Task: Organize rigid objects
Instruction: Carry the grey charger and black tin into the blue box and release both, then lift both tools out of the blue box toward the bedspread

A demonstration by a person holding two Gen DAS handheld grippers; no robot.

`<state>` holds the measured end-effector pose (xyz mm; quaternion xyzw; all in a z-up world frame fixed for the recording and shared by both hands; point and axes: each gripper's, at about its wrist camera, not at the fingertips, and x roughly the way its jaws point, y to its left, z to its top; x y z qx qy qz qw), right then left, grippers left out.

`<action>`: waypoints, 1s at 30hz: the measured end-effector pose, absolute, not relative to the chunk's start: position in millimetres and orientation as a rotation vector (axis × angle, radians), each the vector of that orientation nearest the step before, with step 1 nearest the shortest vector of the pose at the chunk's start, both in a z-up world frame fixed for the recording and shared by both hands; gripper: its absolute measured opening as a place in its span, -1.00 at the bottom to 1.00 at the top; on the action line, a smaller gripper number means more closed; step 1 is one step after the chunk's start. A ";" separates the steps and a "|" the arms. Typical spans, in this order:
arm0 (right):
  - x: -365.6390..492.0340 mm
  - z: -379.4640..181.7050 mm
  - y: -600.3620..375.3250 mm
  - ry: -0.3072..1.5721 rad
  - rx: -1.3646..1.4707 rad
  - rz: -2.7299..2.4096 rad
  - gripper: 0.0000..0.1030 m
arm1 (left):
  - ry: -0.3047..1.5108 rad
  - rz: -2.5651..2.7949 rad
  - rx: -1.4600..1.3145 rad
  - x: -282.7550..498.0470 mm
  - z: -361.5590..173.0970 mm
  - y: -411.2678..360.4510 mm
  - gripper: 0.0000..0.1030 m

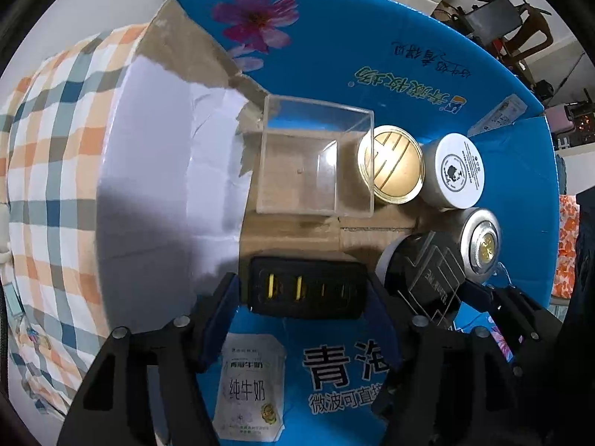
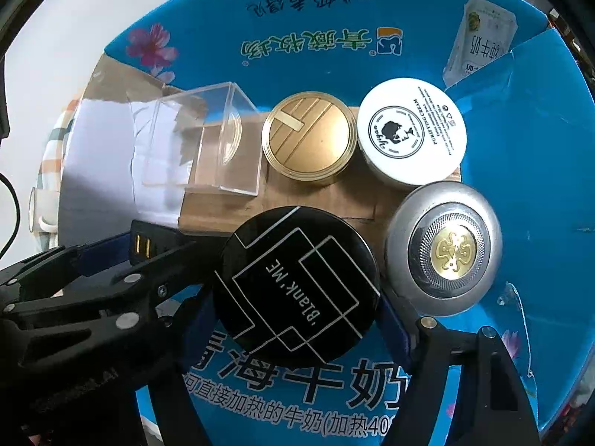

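Observation:
An open blue milk carton box (image 1: 390, 55) holds a clear plastic cube (image 1: 312, 160), a gold-lidded jar (image 1: 394, 165), a white cream jar (image 1: 459, 171) and a silver round case (image 1: 481, 245) on its brown floor. My left gripper (image 1: 303, 291) is shut on a black plug adapter (image 1: 303, 286) with gold prongs, low over the box's near side. My right gripper (image 2: 297, 297) is shut on a black round compact (image 2: 297, 286) marked Blank.ME, just in front of the silver case (image 2: 444, 251). In the right wrist view the adapter (image 2: 147, 245) sits left of the compact.
A torn white flap (image 1: 167, 148) forms the box's left side. Plaid cloth (image 1: 55, 148) lies beyond it. The brown box floor (image 1: 297, 230) shows bare cardboard between the cube and the adapter. Chairs and equipment (image 1: 502, 18) stand far behind.

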<state>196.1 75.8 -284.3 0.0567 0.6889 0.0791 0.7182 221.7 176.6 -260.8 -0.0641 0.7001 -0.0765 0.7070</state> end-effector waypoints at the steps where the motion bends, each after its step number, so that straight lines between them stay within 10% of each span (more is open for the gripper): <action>1: 196.2 -285.5 76.4 1.529 0.127 0.177 0.58 | 1.558 -0.171 -0.148 220.4 -259.9 177.9 0.27; 11: 184.0 -290.1 65.7 1.554 0.135 0.167 0.82 | 1.516 -0.134 -0.169 212.9 -240.0 191.0 0.98; 30: 153.2 -226.7 33.1 1.462 0.031 0.068 0.88 | 1.360 -0.076 -0.072 192.1 -186.2 161.7 0.99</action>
